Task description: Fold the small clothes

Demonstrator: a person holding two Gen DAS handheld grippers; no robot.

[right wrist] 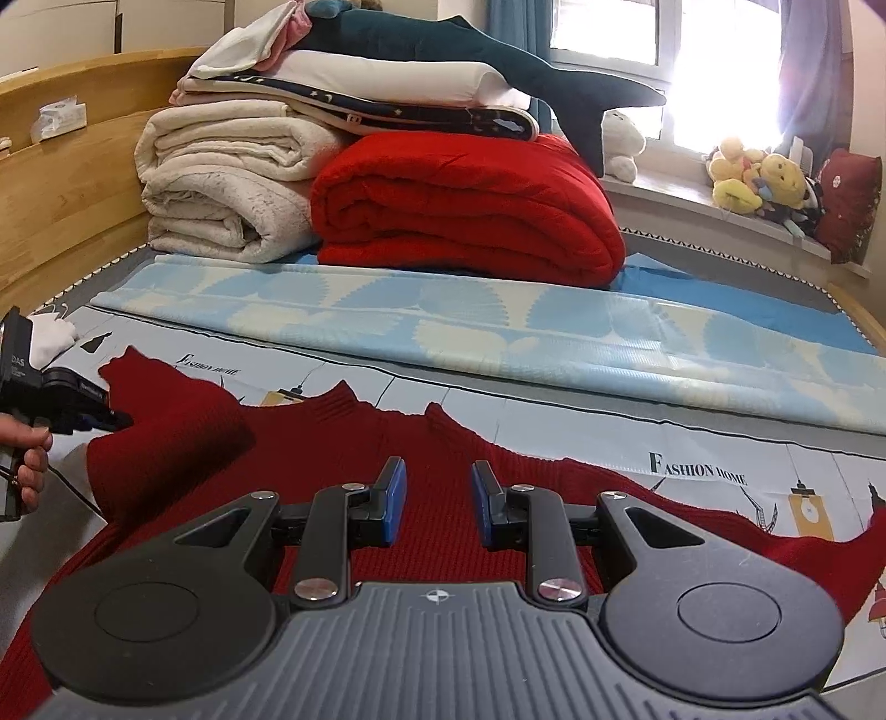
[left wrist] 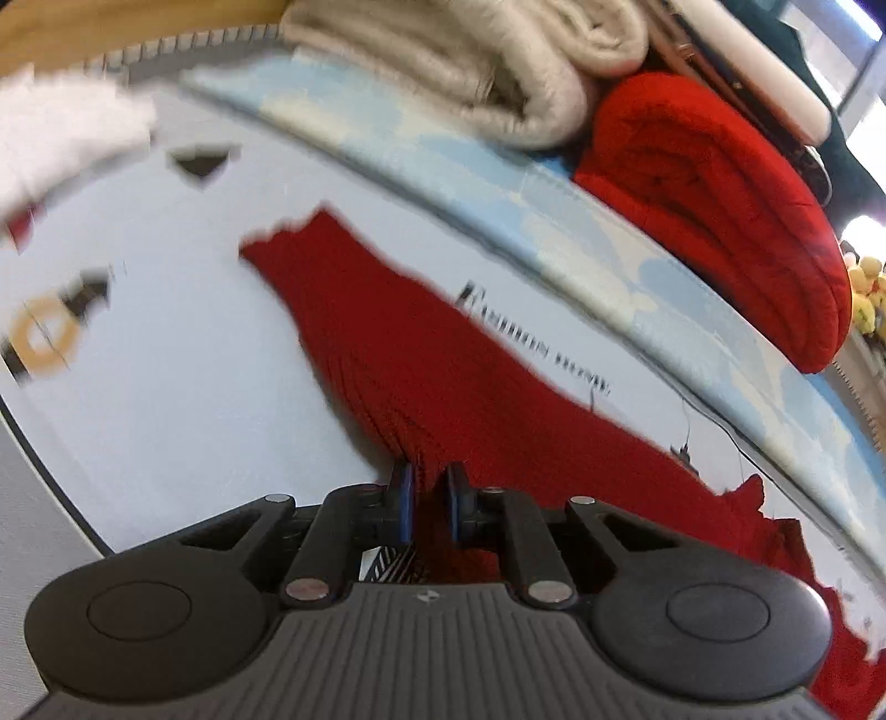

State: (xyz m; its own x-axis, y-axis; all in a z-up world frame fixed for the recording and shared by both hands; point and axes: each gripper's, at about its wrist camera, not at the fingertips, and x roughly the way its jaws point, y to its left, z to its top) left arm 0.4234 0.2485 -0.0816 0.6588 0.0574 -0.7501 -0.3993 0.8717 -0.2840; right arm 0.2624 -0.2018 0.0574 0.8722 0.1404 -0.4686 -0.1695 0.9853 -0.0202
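A dark red knit sweater (right wrist: 354,443) lies spread on the pale printed bed sheet (right wrist: 554,421). It also shows in the left wrist view (left wrist: 443,387). My left gripper (left wrist: 429,493) is shut on the sweater's left sleeve, pinching bunched fabric between its blue pads. In the right wrist view the left gripper (right wrist: 113,418) holds that sleeve lifted at the far left. My right gripper (right wrist: 437,501) is open and hovers over the sweater's body below the collar, with nothing between its fingers.
Folded cream blankets (right wrist: 221,183) and a folded red quilt (right wrist: 470,210) are stacked at the back, with pillows and a plush shark (right wrist: 470,50) on top. A rolled blue patterned mat (right wrist: 498,327) lies across the bed. A wooden headboard (right wrist: 66,183) is left. White cloth (right wrist: 50,335) lies far left.
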